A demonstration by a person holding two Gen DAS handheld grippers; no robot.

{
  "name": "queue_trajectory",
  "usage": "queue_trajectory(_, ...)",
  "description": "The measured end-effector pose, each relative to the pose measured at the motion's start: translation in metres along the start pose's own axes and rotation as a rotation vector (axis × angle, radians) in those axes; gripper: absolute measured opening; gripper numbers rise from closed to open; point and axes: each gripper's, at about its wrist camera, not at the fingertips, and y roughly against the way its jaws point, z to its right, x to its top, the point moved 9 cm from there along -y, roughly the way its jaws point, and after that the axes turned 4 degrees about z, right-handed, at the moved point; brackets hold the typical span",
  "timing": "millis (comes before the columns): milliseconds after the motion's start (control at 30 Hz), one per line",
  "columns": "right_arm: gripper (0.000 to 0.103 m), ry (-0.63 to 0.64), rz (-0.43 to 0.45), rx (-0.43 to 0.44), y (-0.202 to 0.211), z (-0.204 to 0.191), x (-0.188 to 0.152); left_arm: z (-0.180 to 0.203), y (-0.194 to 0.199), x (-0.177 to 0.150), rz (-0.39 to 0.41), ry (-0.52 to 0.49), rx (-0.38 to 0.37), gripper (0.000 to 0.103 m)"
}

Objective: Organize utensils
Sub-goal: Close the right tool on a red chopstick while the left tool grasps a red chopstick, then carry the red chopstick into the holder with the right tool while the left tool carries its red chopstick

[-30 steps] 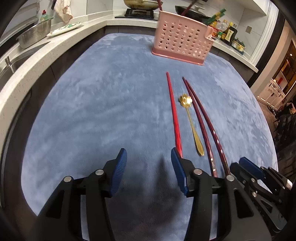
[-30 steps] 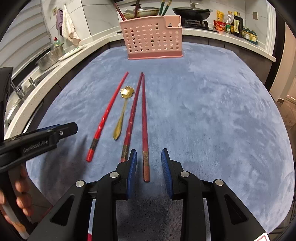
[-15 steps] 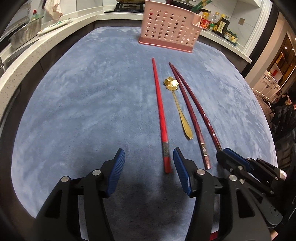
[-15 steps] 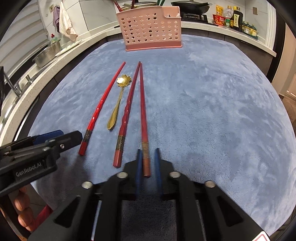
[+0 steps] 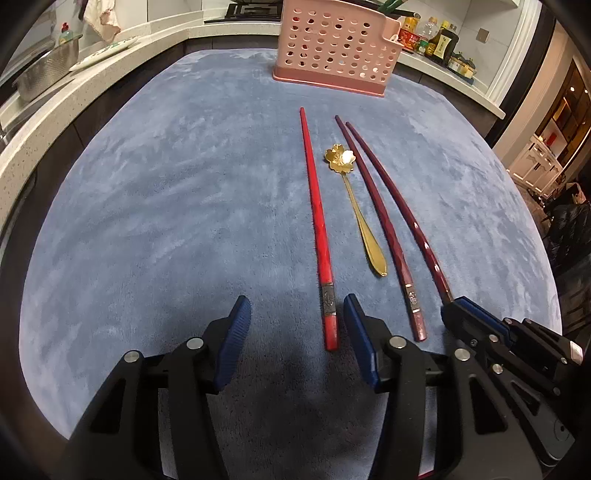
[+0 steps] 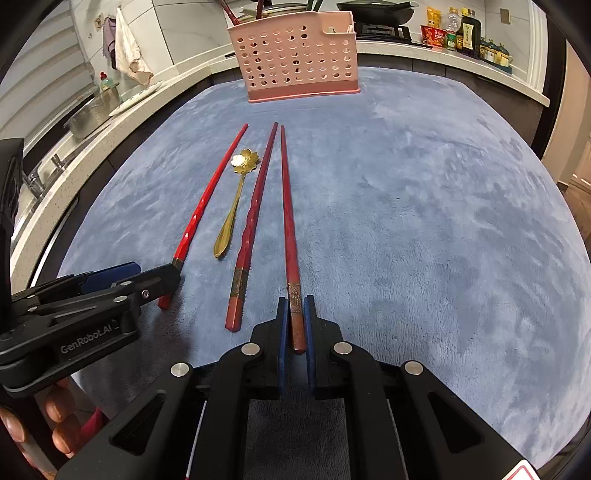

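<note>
- The right gripper (image 6: pixel 295 317) is clamped on the near, thick end of the right-hand chopstick (image 6: pixel 287 206); a patterned metal band on that end sits just past the blue pads (image 6: pixel 283 332).
- That gripper's jaws have just been closing, with this chopstick between them.
- The left gripper (image 5: pixel 297 325) has its jaws apart; the near end of the bright red chopstick (image 5: pixel 316 206) lies between them, close to the right pad, and no pad presses on it.
- In the right wrist view, white writing on the left gripper's black body reads "GenRobot.AI".
- Fingers (image 6: pixel 59 432) of the person's hand show at the near left corner, under that gripper.
- Between the two outer chopsticks lie a gold spoon (image 5: pixel 356 206) with a flower-shaped bowl and a dark red chopstick (image 5: pixel 380 221), all pointing far along the blue cloth (image 5: pixel 166 221).
- The pink perforated utensil holder (image 6: pixel 295 59) stands upright at the cloth's far edge, with a few utensil handles rising from it.
- Sauce bottles (image 6: pixel 458 31) stand on the far right counter; their labels are too small to read.
- A metal bowl (image 5: pixel 44 72) sits on the left counter.
</note>
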Motion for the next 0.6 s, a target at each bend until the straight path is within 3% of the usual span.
queue_trajectory(200,0.008,0.0,0.0,0.0,0.0001,0.0001,-0.0001,-0.0018,-0.0012,-0.0001,0.005,-0.008,0.009,0.038)
queue_trajectory(433,0.008,-0.004,0.001,0.004,0.001,-0.0002,-0.0002,0.0011,-0.0004,-0.0004,0.001,-0.018,-0.022,0.009)
queue_trajectory(600,0.008,-0.009,0.006,0.009,0.0044,-0.0006,-0.0009,0.0027,0.001,-0.0017,0.0,-0.021,-0.026,0.008)
